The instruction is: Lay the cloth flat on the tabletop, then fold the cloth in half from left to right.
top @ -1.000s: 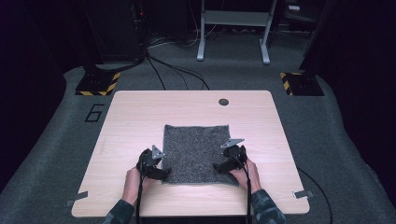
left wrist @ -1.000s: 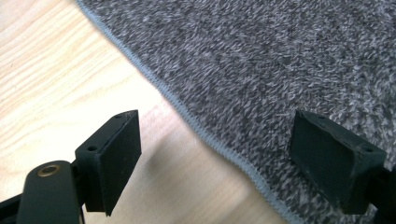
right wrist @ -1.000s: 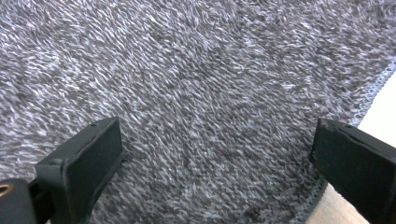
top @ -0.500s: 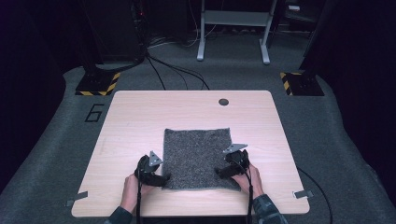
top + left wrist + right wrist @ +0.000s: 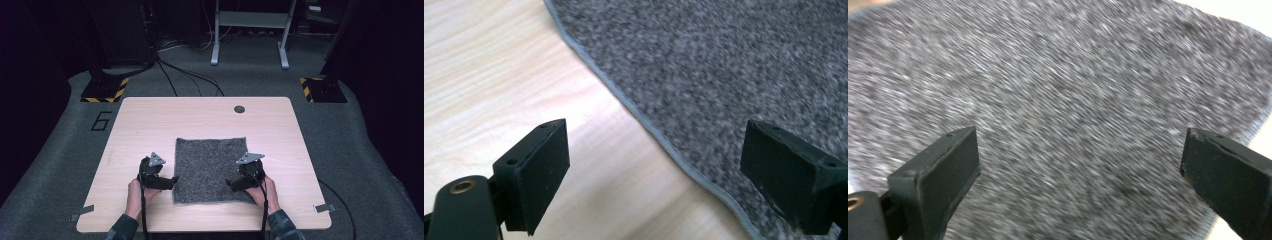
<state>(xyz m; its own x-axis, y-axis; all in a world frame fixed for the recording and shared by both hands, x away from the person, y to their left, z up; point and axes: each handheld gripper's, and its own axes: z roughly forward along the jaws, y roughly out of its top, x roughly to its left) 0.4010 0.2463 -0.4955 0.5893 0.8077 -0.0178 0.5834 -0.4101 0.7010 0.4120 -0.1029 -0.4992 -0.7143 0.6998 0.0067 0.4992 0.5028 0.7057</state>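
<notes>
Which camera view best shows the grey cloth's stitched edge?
The left gripper view: the grey cloth shows its hemmed border sharply against the table. The right gripper view is blurred fabric; the high view shows the whole cloth, too small for stitching.

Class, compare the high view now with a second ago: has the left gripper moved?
Yes. The left gripper has slid back toward the table's near edge along the mat's left side, away from the round hole.
</notes>
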